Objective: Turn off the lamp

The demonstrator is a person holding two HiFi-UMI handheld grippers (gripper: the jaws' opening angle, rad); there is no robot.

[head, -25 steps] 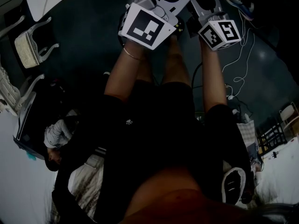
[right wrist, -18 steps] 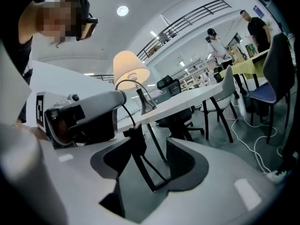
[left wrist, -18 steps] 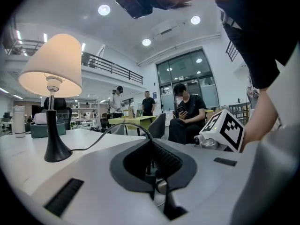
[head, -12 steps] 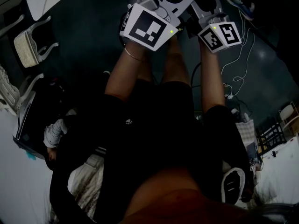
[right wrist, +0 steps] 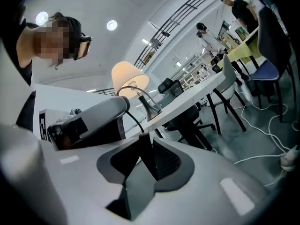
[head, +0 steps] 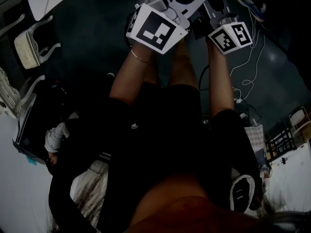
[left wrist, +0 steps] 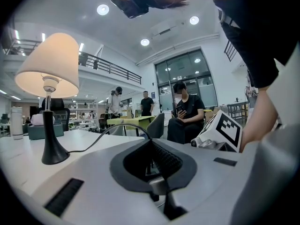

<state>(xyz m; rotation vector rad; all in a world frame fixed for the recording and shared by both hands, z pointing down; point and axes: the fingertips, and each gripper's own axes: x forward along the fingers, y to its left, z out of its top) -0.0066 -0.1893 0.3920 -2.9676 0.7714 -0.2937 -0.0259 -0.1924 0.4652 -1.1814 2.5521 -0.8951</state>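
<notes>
lamp (left wrist: pixel 47 69) on table (left wrist: pixel 18 149), cable (left wrist: pixel 103 135) to its right

My right gripper's (right wrist: pixel 149 148) jaws have just been closing, after standing wider half a second ago. The lamp cord (right wrist: pixel 134 120) runs down between them to a dark flat piece at their tips. In the head view the marker cube (head: pixel 231 37) on that gripper has slid a touch toward the right edge and rolled slightly, so its patterned face sits at a somewhat different slant than a second ago. The small green lights that showed on both cubes half a second ago no longer show. At the lower left, the person in the pale top (head: pixel 54 140) has edged a little further left.
</notes>
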